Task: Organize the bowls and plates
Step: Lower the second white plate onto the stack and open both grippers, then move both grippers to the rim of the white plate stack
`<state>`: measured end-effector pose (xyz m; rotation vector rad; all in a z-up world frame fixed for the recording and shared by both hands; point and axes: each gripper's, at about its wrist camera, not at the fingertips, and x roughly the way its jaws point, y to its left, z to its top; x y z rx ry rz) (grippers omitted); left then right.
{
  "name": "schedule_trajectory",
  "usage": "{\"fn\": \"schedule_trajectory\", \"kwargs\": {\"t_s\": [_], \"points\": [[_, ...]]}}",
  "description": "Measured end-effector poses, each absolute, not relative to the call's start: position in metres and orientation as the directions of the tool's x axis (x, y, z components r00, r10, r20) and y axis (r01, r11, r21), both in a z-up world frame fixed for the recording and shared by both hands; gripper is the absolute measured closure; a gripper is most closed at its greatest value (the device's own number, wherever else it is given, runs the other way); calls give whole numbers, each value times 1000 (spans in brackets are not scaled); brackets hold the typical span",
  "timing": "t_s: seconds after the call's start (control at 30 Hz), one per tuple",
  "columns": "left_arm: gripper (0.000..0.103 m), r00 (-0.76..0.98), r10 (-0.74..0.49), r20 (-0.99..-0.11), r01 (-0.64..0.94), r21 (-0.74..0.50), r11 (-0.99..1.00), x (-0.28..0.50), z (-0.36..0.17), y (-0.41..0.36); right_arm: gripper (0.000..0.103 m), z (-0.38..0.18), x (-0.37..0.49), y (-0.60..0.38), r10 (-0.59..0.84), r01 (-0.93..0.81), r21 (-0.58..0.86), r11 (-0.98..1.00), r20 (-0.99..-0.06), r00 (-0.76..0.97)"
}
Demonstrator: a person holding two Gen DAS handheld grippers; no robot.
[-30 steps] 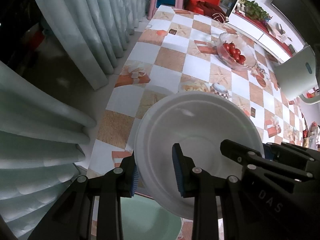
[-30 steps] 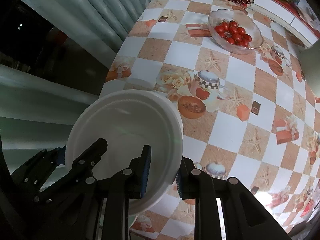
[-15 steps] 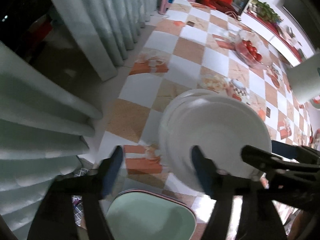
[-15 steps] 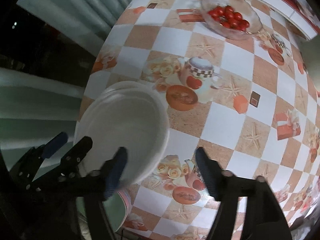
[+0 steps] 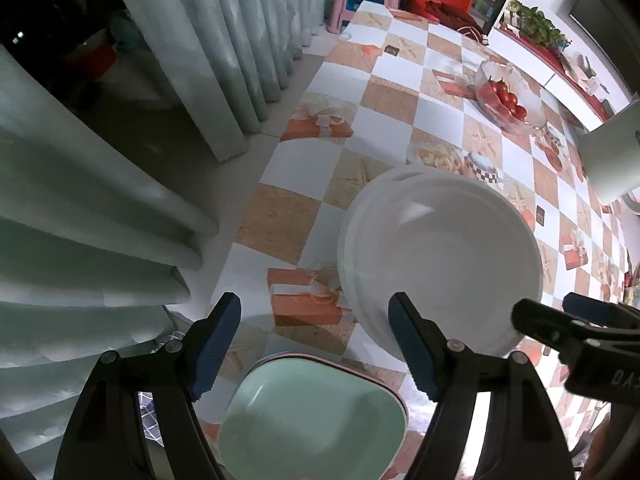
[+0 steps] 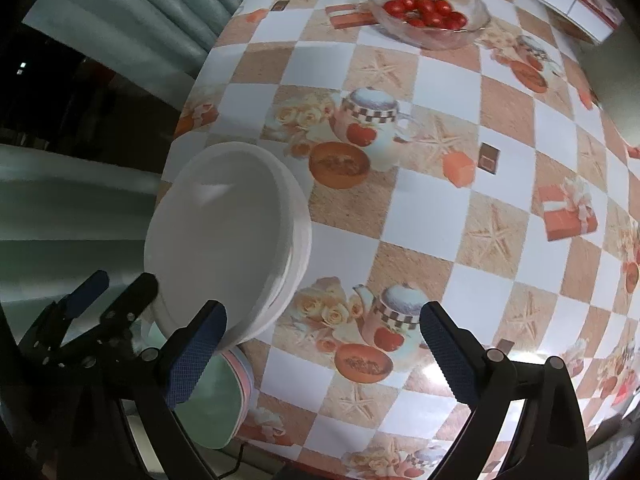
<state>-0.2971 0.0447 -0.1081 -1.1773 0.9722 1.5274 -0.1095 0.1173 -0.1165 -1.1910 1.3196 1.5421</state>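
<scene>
DONE: white bowls [image 5: 440, 256] stacked (2 rims visible) | LEFT: green plate [image 5: 312, 420] unsorted | left gripper [image 5: 316, 344] wide, empty | right gripper [image 6: 320, 344] opening, empty

Two stacked white bowls [image 5: 440, 256]; one green plate [image 5: 312, 416]; one glass tomato bowl [image 6: 428, 12]; two hand-held grippers [image 5: 314, 346] [image 6: 322, 354].

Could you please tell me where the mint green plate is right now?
The mint green plate lies at the table's near edge, low in the left wrist view, just below the stacked white bowls.
</scene>
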Motion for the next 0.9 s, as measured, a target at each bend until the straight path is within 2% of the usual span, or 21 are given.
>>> {"fn": "schedule_trajectory", "kwargs": {"t_s": [0.23, 0.9], "points": [[24, -106, 240, -965, -970, 48, -237, -297, -94, 41, 5, -99, -102, 110, 28, -949, 268, -168, -961, -277], [24, -99, 224, -969, -977, 52, -209, -284, -86, 28, 5, -96, -87, 90, 2, -956, 262, -134, -964, -265]]}}
